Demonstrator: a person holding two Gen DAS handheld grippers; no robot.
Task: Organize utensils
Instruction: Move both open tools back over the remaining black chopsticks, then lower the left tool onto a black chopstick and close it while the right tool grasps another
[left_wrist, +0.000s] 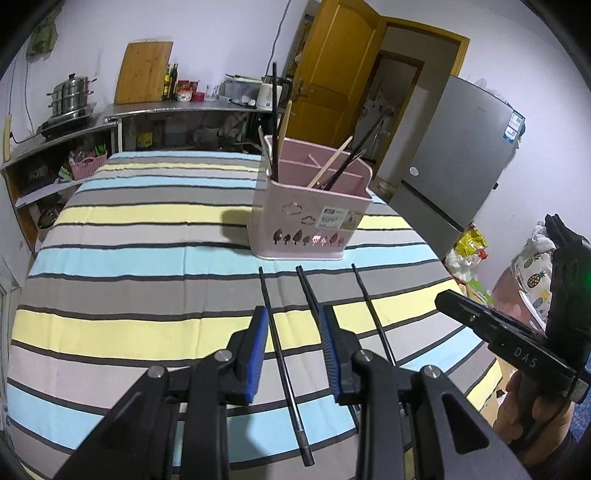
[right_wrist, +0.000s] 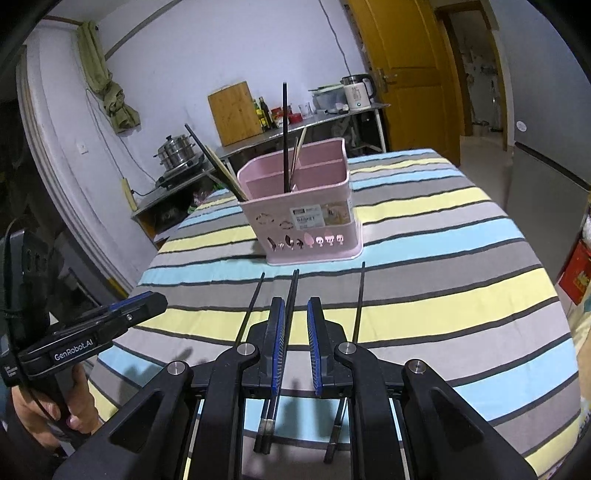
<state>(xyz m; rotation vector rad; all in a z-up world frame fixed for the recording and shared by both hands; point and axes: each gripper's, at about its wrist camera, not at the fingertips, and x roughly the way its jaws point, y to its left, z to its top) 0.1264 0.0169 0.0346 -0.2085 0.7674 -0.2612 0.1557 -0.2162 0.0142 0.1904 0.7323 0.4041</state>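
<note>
Four black chopsticks (left_wrist: 286, 369) flat on the striped tabletop (left_wrist: 129, 258), just in front of the pink holder (left_wrist: 306, 210). Laid side by side, probably for easy one-by-one pickup. Long axes running from the near edge toward the holder, thin tips far, thicker ends nearest the cameras. Left tool (left_wrist: 293, 332) released, parted, straddling the leftmost stick (left_wrist: 266, 295) from above, likely lining up a pinch across it. Right tool (right_wrist: 295, 332) narrowly parted, empty, poised over the middle pair (right_wrist: 291, 291). Holder upright, already stocked with standing sticks.
</note>
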